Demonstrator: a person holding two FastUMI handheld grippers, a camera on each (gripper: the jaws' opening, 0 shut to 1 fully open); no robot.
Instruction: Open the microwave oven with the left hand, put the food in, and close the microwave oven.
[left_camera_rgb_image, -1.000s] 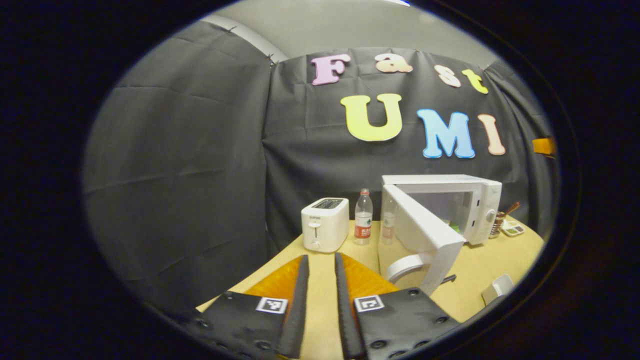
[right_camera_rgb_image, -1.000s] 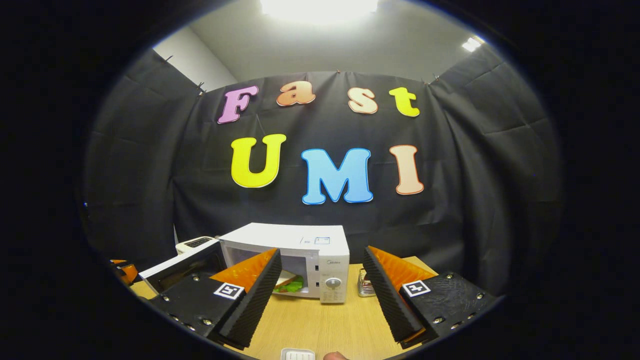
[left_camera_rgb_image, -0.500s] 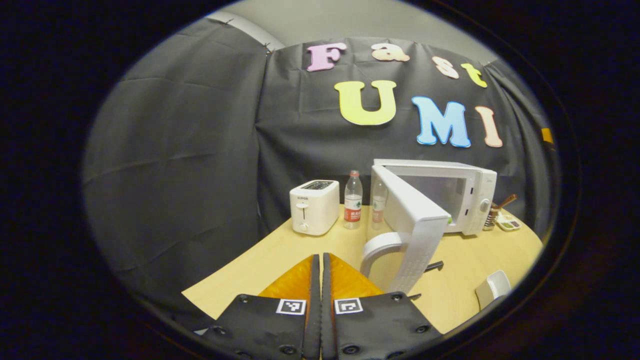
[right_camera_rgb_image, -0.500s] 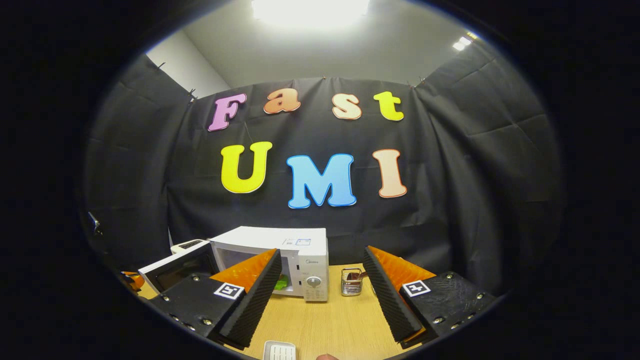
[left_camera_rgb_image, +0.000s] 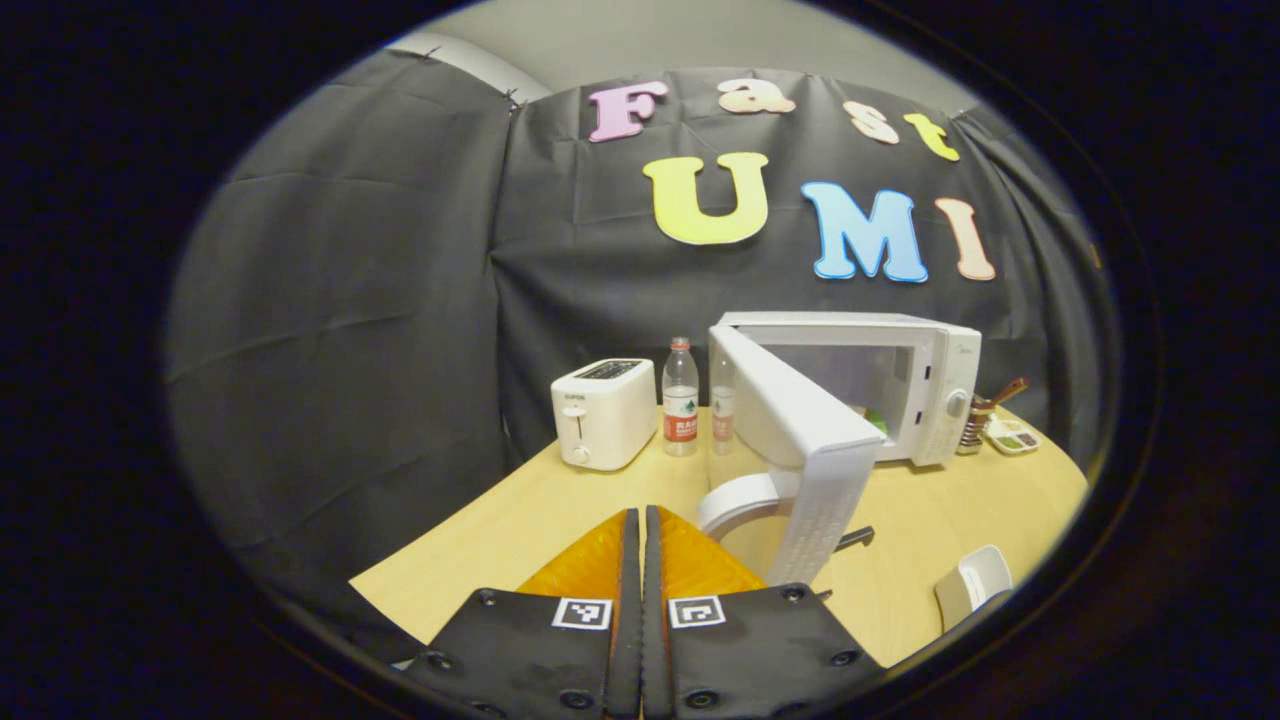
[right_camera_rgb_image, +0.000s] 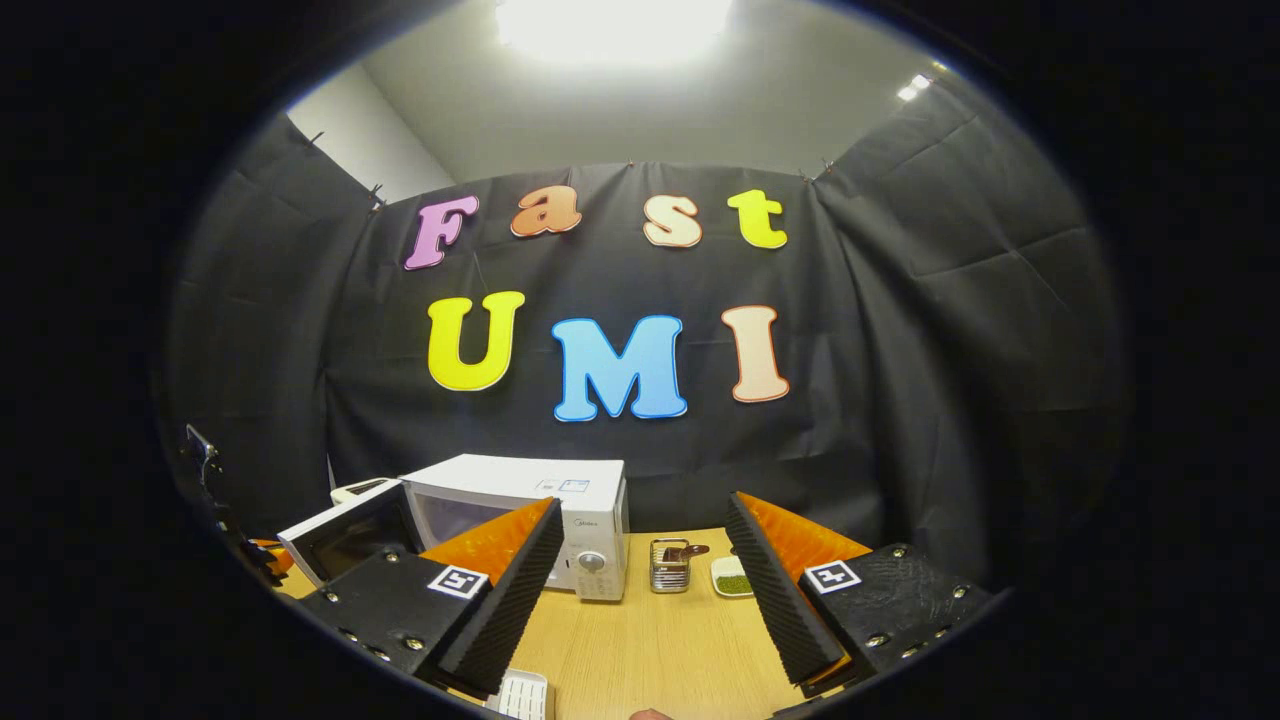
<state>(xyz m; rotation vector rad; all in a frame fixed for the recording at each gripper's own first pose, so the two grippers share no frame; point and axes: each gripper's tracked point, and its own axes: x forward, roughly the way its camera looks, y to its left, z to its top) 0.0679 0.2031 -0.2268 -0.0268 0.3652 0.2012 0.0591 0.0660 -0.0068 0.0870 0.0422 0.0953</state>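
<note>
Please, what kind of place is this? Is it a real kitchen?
Probably not a real kitchen: it looks like a staged booth. Black cloth hangs as walls around one wooden table that carries a microwave oven, a toaster and water bottles.

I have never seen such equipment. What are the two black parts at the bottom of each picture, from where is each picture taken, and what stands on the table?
No robot arm is here: a person holds a pair of tongs in each hand, and a small camera rides on each pair, looking forward along its two fingers.

The left gripper view shows the left tongs at the bottom, fingers pressed together with nothing between them. The right gripper view shows the right tongs spread wide, also holding nothing.

On the wooden table stand a white microwave with its door swung open, something green just visible inside, a white toaster, two water bottles, a small metal holder and a little dish. The door is not yet closed.
</note>
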